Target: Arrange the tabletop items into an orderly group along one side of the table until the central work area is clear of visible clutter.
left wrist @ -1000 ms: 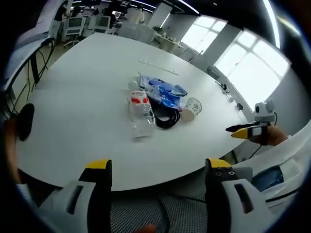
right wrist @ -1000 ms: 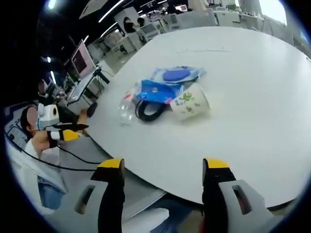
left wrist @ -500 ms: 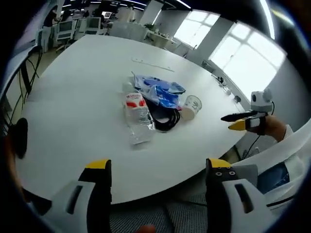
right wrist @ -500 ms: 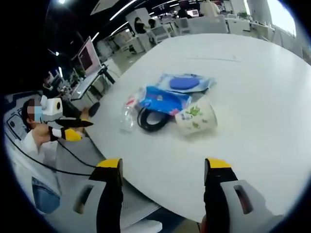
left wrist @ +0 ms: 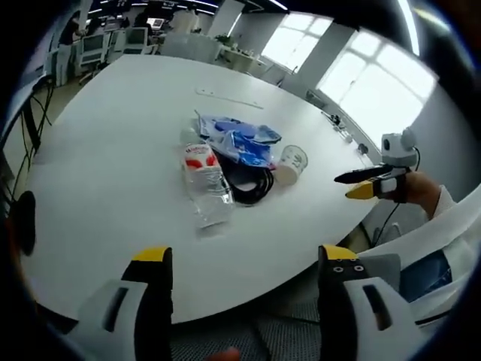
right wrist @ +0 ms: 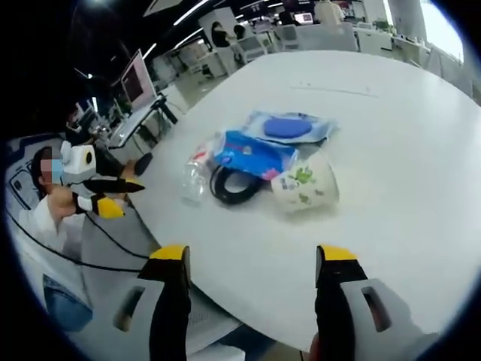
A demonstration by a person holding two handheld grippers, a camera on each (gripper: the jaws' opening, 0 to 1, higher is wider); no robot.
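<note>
Two pale grey jaws with yellow tips and dark inner faces are seen on the left gripper; a slot is cut in the left jaw and small holes are drilled in the right one. The right gripper is built alike, with a slot in each jaw. A white sleeve and blue trousers are worn.

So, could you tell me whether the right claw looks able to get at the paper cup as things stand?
Probably yes. The right claw is open and faces the paper cup, which lies on its side at the near edge of the pile, with only bare table between them.
</note>
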